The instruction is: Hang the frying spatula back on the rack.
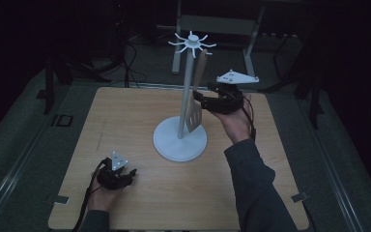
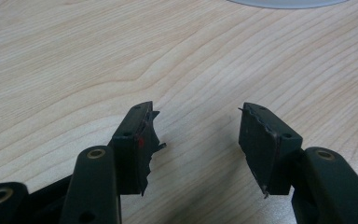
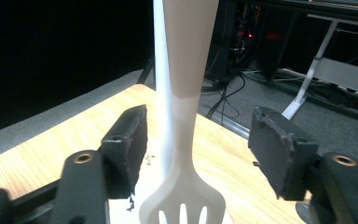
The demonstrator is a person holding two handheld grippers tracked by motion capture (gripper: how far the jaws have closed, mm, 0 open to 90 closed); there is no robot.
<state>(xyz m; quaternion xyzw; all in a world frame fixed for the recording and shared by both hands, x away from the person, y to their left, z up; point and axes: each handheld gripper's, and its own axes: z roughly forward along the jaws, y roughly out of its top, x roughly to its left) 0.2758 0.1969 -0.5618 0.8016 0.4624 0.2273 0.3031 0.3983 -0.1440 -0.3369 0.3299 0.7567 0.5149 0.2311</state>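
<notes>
A light wooden worktop [image 1: 140, 121] w/ a white round-based stand [image 1: 180, 140] near its middle – a thin white pole rising to a small hub w/ radiating hooks [image 1: 192, 42] at the top. A slotted spatula w/ a pale wooden handle and a white blade [image 1: 193, 115] hangs from one hook on the stand's right side, its blade low, just above the round base.

The right gripper [image 1: 207, 100] is held up off the worktop beside the spatula, at the level of the blade's neck, grey three-cornered plate [image 1: 236, 77] on top. In the right gripper view the two black fingers [image 3: 128, 140] stand apart w/ the spatula [image 3: 182, 140] between them – gaps on both sides, not touching either pad. The stand's pole [image 3: 161, 56] is just behind the handle.

The left gripper [image 1: 125, 175] sits low at the near-left part of the worktop, well apart from the stand. In the left gripper view its fingers [image 2: 135, 144] are spread wide over bare wood grain [image 2: 121, 56], nothing between them; the edge of the stand's white base [image 2: 284, 3] shows at the top.
</notes>
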